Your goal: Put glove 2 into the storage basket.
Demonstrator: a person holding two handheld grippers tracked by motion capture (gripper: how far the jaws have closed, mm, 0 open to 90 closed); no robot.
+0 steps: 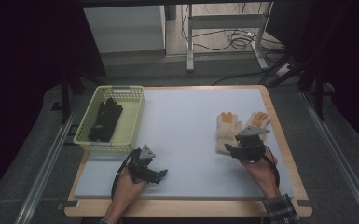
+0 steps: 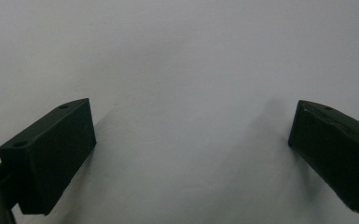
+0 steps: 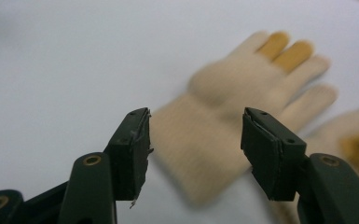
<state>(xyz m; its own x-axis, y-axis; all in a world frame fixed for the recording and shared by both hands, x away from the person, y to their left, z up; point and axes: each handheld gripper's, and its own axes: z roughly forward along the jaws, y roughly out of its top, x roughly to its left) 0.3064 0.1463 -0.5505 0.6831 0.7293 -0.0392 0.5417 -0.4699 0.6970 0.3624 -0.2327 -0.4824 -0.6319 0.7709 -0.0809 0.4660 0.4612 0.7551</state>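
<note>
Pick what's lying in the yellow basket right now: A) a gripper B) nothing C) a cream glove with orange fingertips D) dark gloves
D. In the high view, dark gloves lie inside the yellow basket at the table's left, while the two cream gloves with orange fingertips lie out on the grey mat near the right gripper.

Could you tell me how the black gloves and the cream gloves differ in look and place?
The black gloves are dark all over; the cream gloves are pale with orange fingertips. The black gloves lie in the yellow basket at the mat's left; the cream gloves lie flat on the bare mat at its right. The right gripper stands open around a cream cuff; the black gloves have no gripper at them. Each pair lies together.
</note>
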